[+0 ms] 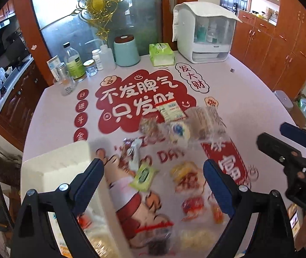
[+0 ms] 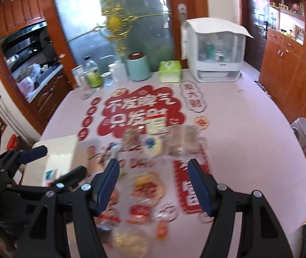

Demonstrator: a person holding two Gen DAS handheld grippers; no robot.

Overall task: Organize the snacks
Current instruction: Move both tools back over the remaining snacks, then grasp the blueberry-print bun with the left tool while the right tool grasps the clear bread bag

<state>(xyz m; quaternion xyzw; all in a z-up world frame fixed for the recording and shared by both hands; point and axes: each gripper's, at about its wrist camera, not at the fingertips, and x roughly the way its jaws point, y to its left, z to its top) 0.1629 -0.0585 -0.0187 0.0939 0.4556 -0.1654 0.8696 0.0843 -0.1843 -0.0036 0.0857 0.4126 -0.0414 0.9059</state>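
Note:
Several wrapped snacks lie blurred on the pink printed table [image 1: 249,99]. Among them are a green packet [image 1: 144,175], a yellow-red packet [image 1: 185,176], a red packet [image 1: 192,206], a clear biscuit pack [image 1: 206,120] and a white-yellow sachet [image 1: 171,109]. A white bin [image 1: 56,167] stands at the table's left, with some packets inside it. My left gripper [image 1: 154,172] hangs open above the snacks beside the bin's right wall, with nothing between its fingers. My right gripper [image 2: 154,172] is open over the yellow-red packet [image 2: 148,182], holding nothing. The left gripper [image 2: 60,161] hovers by the bin [image 2: 53,157].
At the table's far side stand bottles and jars [image 1: 75,64], a teal canister [image 1: 127,51], a green tissue pack [image 1: 161,53] and a white cloth-covered cabinet [image 1: 206,32]. Wooden cupboards [image 1: 282,49] line the right wall. A grey bin [image 2: 303,133] sits past the table's right edge.

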